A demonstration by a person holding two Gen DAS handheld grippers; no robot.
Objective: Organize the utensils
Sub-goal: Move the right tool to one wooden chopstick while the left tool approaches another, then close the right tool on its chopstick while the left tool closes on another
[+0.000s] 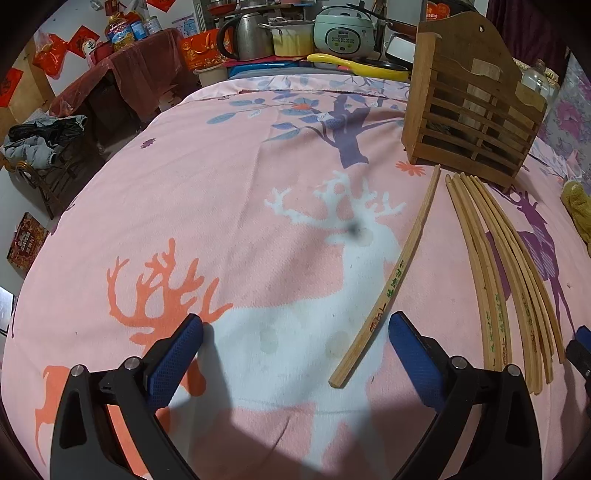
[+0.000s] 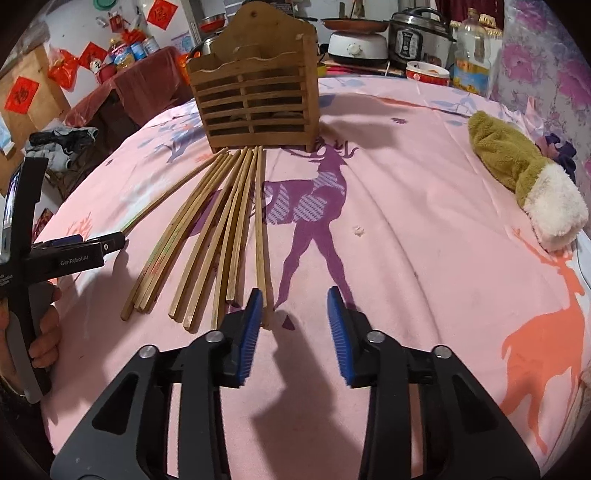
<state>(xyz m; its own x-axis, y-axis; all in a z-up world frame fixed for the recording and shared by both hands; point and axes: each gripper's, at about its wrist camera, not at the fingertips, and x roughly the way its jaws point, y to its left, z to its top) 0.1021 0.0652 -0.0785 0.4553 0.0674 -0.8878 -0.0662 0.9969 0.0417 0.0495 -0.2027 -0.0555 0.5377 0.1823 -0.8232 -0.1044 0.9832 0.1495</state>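
Observation:
Several wooden chopsticks (image 2: pixel 218 236) lie fanned on the pink deer-print cloth (image 2: pixel 424 258) in front of a slatted wooden utensil holder (image 2: pixel 255 99). In the left wrist view one chopstick (image 1: pixel 391 280) lies apart from the bundle (image 1: pixel 509 280), with the holder (image 1: pixel 469 107) at the far right. My left gripper (image 1: pixel 295 325) is open and empty, its right finger just beside the lone chopstick's near end. My right gripper (image 2: pixel 295 295) is open and empty, its left finger next to the rightmost chopstick's near end. The left gripper also shows at the left edge of the right wrist view (image 2: pixel 88 247).
A green and white plush item (image 2: pixel 528 184) lies at the right on the cloth. Kettle (image 1: pixel 247 35), pots, rice cooker (image 1: pixel 343 29), a yellow-handled pan and an oil bottle (image 2: pixel 472 55) stand beyond the far edge. A cluttered side table (image 1: pixel 122 74) stands at the left.

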